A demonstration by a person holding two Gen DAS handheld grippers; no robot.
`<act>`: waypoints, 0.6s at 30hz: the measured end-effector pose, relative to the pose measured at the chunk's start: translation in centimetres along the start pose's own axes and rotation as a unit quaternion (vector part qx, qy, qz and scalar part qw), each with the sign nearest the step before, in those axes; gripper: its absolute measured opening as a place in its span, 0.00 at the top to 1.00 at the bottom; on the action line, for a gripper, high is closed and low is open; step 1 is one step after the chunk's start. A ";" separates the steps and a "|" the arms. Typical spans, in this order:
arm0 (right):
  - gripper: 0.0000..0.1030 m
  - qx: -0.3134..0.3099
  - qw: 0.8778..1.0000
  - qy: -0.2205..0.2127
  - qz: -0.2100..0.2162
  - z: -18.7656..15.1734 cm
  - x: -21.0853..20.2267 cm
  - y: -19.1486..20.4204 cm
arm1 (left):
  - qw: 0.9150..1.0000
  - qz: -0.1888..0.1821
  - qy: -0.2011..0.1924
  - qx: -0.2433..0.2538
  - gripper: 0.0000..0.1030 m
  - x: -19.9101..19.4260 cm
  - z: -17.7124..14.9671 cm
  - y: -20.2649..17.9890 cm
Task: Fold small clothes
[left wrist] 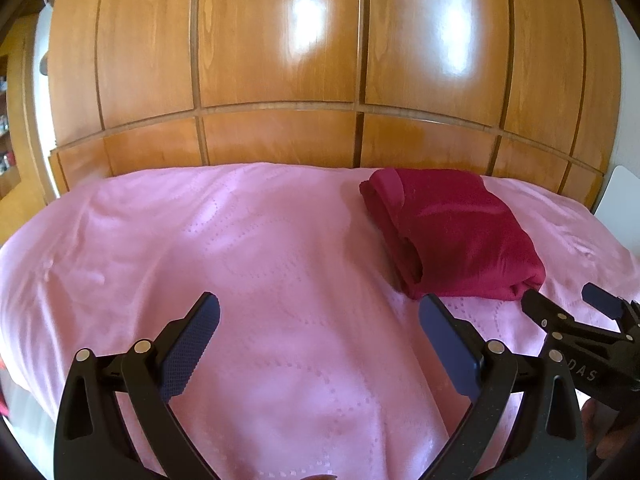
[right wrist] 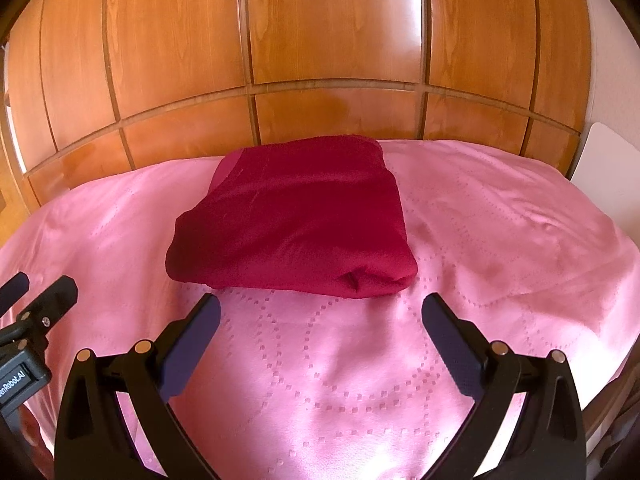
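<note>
A dark red garment (left wrist: pixel 452 232) lies folded into a thick rectangle on the pink bedspread (left wrist: pixel 240 248), toward the far right of the bed. In the right wrist view the same garment (right wrist: pixel 296 216) sits straight ahead, its folded edge just beyond the fingertips. My left gripper (left wrist: pixel 320 308) hovers open over bare bedspread, left of the garment, with nothing between its fingers. My right gripper (right wrist: pixel 320 308) is open too and holds nothing; it also shows at the right edge of the left wrist view as the right gripper (left wrist: pixel 564 300), close to the garment's near corner.
A glossy wooden panelled wall or wardrobe (left wrist: pixel 280 60) rises right behind the bed. The bedspread (right wrist: pixel 500 208) drops off at the bed's left and right edges. A white object (right wrist: pixel 604 160) stands at the far right. The left gripper (right wrist: pixel 40 292) shows at the right wrist view's left edge.
</note>
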State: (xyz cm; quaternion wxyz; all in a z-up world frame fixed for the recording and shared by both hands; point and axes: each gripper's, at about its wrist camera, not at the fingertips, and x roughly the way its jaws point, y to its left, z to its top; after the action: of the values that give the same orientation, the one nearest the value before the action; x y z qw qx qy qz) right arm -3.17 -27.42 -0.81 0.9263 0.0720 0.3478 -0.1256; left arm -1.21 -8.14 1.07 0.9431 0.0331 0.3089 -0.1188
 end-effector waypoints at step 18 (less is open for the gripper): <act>0.02 0.000 1.000 0.003 0.001 -0.3 0.1 0.4 | 1.000 0.001 -0.009 -0.001 0.04 -0.5 0.3 -0.2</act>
State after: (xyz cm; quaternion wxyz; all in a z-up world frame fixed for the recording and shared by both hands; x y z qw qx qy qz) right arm -3.16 -26.99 -1.05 0.9253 0.0727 0.3508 -0.1246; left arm -1.51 -8.23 1.61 0.9460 0.0311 0.3003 -0.1182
